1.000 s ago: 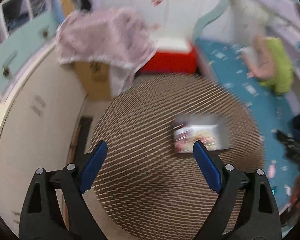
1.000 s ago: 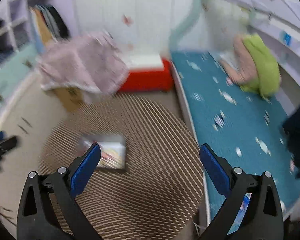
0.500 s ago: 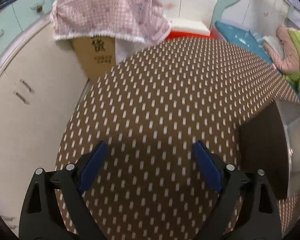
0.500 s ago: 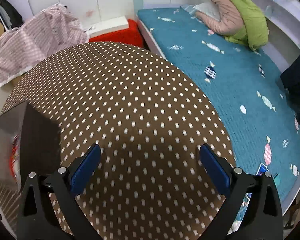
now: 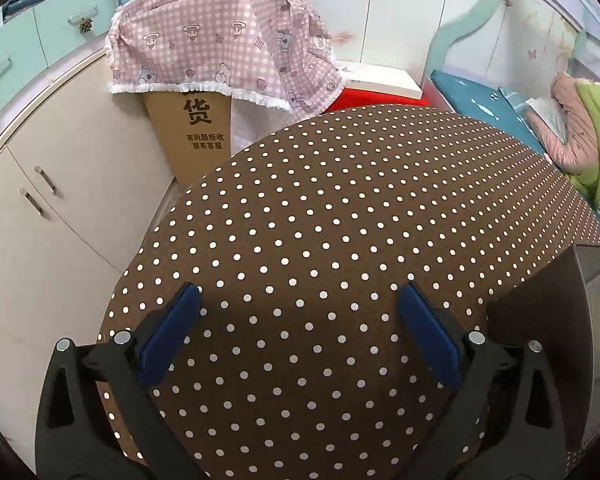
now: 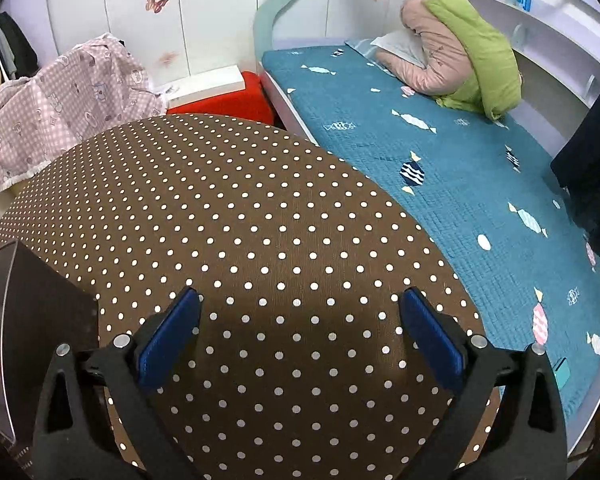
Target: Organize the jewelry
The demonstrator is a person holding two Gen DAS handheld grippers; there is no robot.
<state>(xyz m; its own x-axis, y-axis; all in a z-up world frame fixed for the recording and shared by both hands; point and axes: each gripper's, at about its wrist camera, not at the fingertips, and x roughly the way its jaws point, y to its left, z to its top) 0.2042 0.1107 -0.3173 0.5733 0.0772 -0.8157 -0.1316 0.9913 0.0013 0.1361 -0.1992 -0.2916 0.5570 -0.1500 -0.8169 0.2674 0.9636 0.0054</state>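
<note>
A dark grey box [image 5: 540, 344] stands on the round table with a brown polka-dot cloth [image 5: 340, 220], at the right edge of the left wrist view. It also shows at the left edge of the right wrist view [image 6: 32, 320], above the cloth [image 6: 240, 208]. No jewelry shows in either view. My left gripper [image 5: 298, 336] is open and empty low over the cloth, left of the box. My right gripper [image 6: 300, 336] is open and empty low over the cloth, right of the box.
A cardboard box [image 5: 200, 136] draped with a pink checked cloth [image 5: 224, 52] stands behind the table. White cabinets [image 5: 44, 208] lie to the left. A red stool [image 6: 224, 104] stands behind the table. A bed with a teal cover [image 6: 440, 160] lies to the right.
Both grippers have come down from high above the table to low over the cloth, on either side of the box. The box interior with colourful contents no longer shows. Both stay open.
</note>
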